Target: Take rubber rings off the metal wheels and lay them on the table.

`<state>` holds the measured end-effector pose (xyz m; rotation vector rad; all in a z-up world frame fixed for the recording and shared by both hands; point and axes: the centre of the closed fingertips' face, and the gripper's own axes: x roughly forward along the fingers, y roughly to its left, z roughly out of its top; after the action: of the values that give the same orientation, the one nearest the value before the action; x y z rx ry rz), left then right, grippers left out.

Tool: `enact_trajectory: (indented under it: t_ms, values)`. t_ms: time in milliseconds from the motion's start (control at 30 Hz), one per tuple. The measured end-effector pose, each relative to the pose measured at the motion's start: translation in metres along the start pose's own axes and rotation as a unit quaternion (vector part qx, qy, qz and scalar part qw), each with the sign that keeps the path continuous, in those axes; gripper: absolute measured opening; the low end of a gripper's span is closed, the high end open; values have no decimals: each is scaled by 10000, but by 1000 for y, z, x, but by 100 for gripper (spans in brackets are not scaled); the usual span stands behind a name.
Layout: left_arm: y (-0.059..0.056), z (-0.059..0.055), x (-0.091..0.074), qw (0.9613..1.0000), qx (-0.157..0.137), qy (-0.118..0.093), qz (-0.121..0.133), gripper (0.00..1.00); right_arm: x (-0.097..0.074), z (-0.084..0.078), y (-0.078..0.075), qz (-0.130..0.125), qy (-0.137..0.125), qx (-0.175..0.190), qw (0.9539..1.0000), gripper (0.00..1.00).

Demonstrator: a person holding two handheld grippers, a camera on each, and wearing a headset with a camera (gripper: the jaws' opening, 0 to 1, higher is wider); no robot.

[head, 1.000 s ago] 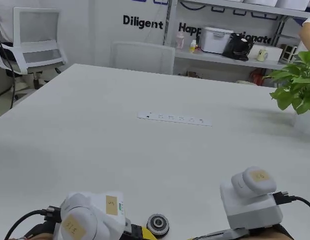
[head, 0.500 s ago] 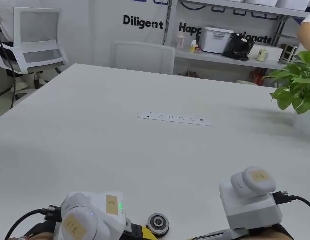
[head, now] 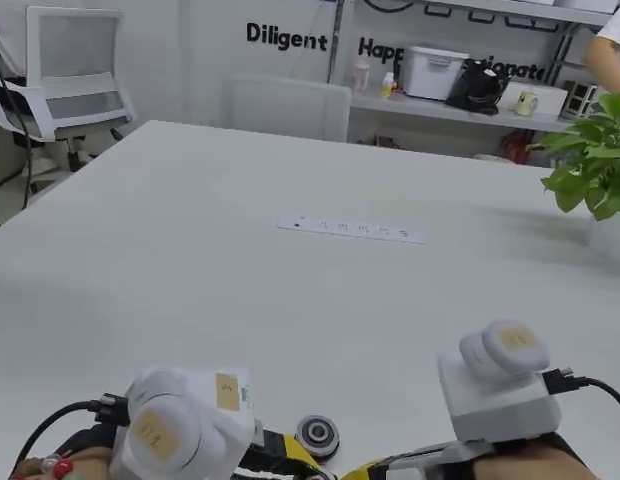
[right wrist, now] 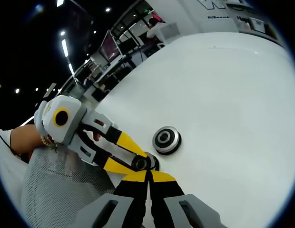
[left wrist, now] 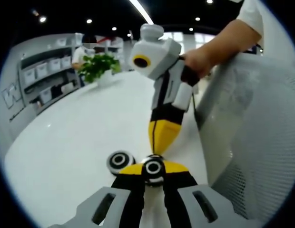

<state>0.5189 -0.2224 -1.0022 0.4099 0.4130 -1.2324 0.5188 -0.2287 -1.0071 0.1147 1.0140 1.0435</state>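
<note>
A wide white surface (head: 190, 250) is spread across the middle of the frame, with a power strip (head: 350, 229) laid near its centre. A white office chair (head: 70, 75) is seen at upper left. Cluttered shelving (head: 460, 100) is set at upper right and a leafy plant (head: 590, 165) at the right edge.

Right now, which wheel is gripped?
The wheel clamped in the left tongs, with the right tongs tipped against it. The other wheel lies loose on the table beside them.

Power strip (head: 350, 229), plant (head: 588, 168) (far right).
</note>
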Motion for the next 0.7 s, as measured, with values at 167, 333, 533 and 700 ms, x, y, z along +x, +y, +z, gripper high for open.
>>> enact_trajectory:
  t_ms: [167, 333, 533, 700]
  values:
    - [1, 0, 0, 10000, -9, -8, 46, 14, 0, 0, -3, -35, -50, 7, 10000, 0]
    - [2, 0, 0, 10000, -30, -32, 79, 14, 0, 1, -3, -46, -119, 55, 9999, 0]
    - [2, -1, 0, 9999, -35, -30, 106, 14, 0, 2, -2, 2, -162, 161, 9997, 0]
    - [4, -1, 0, 9999, -58, -36, 143, 14, 1, 3, -3, 8, -169, 169, 9997, 0]
